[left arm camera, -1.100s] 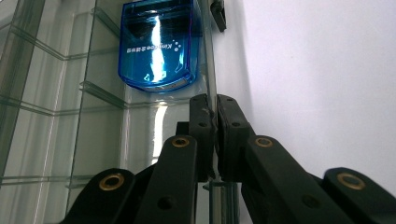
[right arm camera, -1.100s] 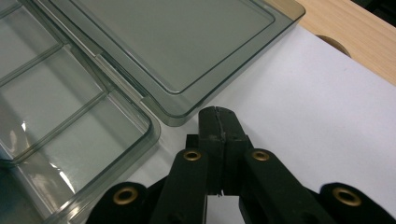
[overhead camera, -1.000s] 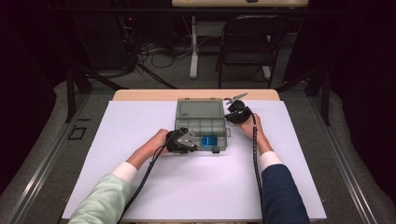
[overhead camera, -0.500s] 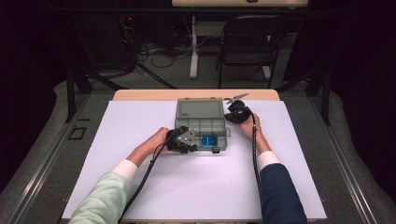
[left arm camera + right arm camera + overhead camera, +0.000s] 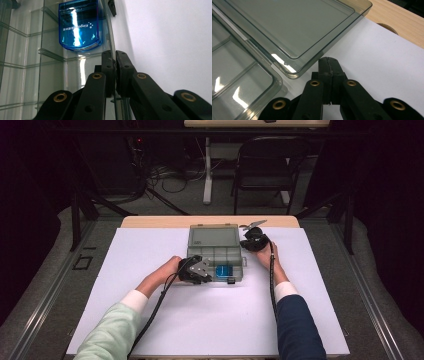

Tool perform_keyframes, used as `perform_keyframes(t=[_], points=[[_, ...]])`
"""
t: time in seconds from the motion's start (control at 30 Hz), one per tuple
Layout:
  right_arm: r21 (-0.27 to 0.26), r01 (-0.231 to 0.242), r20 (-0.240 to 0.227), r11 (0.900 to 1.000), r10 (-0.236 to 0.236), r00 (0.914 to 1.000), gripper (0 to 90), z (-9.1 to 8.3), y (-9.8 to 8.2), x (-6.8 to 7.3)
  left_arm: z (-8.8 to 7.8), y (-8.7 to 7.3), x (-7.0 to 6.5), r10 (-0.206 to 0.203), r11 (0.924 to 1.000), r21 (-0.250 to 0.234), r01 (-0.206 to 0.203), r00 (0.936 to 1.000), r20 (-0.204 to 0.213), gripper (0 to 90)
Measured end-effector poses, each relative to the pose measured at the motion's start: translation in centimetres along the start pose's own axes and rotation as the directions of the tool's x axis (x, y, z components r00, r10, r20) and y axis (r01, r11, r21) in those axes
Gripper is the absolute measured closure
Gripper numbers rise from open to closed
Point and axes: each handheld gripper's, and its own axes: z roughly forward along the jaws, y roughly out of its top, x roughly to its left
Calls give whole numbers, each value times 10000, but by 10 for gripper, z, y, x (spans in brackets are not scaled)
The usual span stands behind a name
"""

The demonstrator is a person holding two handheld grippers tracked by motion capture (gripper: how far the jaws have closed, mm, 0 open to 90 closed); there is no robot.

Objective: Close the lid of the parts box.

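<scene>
- Left gripper clamps the box's near wall, seemingly steadying it.
- Right gripper clenched, empty, at the lid's corner.
- Next: nudge lid shut.

In the high view, the white sheet on the desk lies bare across the left, right and lower parts of the frame, giving wide room to pass. At centre the open clear organizer box blocks the way, its lid laid flat behind it, a blue case filling one front compartment.
</scene>
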Motion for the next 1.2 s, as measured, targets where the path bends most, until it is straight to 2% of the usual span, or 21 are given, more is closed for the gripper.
perform_keyframes(t=[0.03, 0.13, 0.17, 0.23, 0.27, 0.37, 0.4, 0.43, 0.63, 0.77, 1.2], points=[[-137, -20, -59, 9999, 20, 10000, 900, 1, 0, 0, 0, 0, 0, 30, 10000, 11, -30, 10000, -15, 862], [-66, -91, -53, 9999, 91, 9999, 900, 0, -1, -1, 0, 0, 0, 57, 10000, -4, -57, 10000, 22, 862], [-245, -199, -112, 9995, 196, 9997, 900, 1, -1, -1, 0, 0, 0, 65, 10000, 12, -65, 10000, -5, 862], [-162, -182, -81, 9997, 181, 9998, 900, 0, -1, -2, 0, 0, 0, 82, 10000, 15, -82, 10000, -1, 862], [-402, -260, -124, 9989, 256, 9996, 900, 1, -2, -2, 0, 0, 0, 98, 9999, 23, -98, 10000, 2, 862], [-157, -236, -102, 9996, 235, 9997, 900, 0, -1, -2, 1, 0, 0, 78, 10000, -27, -78, 10000, 31, 862], [-231, -243, -107, 9994, 240, 9997, 900, 0, -1, -2, 1, 0, 1, 86, 10000, -26, -86, 10000, 38, 862], [-577, -313, -162, 9978, 305, 9994, 900, 2, -2, -3, 1, 0, 1, 106, 9999, -3, -106, 9999, 51, 861], [-551, -325, -141, 9979, 318, 9994, 900, 1, -1, -2, 1, 0, 1, 145, 9999, -21, -145, 9998, 126, 861], [-809, -354, -165, 9961, 342, 9993, 900, 1, 0, -2, 1, 0, 2, 180, 9998, 15, -181, 9997, 160, 861], [-1150, -385, -55, 9926, 381, 9993, 900, -1, 1, -2, 3, 0, 3, 122, 9999, -13, -121, 9995, 283, 860]])
